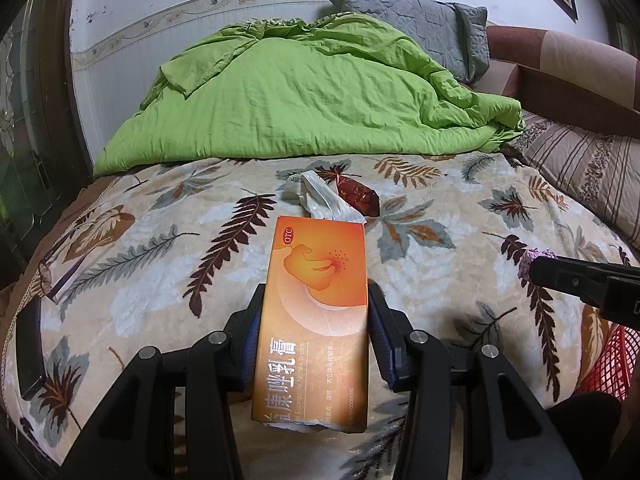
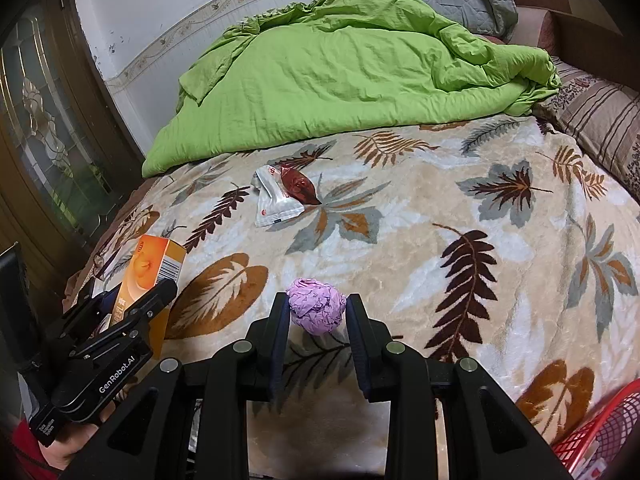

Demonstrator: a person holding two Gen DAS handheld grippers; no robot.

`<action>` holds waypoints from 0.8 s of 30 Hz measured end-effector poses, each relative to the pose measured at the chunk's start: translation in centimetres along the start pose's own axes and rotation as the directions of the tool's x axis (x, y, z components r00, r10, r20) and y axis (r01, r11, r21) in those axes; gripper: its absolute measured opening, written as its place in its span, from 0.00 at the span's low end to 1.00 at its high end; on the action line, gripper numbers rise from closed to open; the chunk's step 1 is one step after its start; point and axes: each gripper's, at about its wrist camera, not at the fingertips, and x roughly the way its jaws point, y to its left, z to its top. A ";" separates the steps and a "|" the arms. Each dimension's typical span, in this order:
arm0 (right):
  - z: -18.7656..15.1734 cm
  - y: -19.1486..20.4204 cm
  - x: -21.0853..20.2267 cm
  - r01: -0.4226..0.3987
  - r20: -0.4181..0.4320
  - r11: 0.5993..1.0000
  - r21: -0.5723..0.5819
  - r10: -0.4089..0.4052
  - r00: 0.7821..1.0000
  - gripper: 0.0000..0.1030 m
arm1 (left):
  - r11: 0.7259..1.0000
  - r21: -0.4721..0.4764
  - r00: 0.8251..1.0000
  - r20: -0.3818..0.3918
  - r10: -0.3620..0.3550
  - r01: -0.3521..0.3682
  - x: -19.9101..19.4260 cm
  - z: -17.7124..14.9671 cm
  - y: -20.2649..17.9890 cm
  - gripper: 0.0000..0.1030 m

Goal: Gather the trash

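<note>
My left gripper is shut on an orange cream box, held lengthwise between the pads over the leaf-patterned blanket. My right gripper is shut on a crumpled purple paper ball at its fingertips. In the right wrist view the orange box shows at the far left. Further up the bed lie a white wrapper and a dark red wrapper, touching each other.
A red mesh basket sits at the bed's near right edge. A green quilt, a grey pillow and a striped pillow fill the far end. Glasses and a black flat object lie at the left edge.
</note>
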 end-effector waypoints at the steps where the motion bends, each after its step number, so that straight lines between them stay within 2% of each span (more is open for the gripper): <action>1: 0.0 0.0 0.0 0.000 0.001 1.000 0.001 0.000 1.000 0.30 | 1.000 -0.001 1.000 0.001 0.001 -0.001 0.0 0.0 -0.2 0.44; 24: 0.0 -0.2 0.0 -0.007 0.001 1.000 0.008 0.007 1.000 0.30 | 1.000 0.000 1.000 0.002 -0.013 0.013 -0.1 0.0 -0.2 0.44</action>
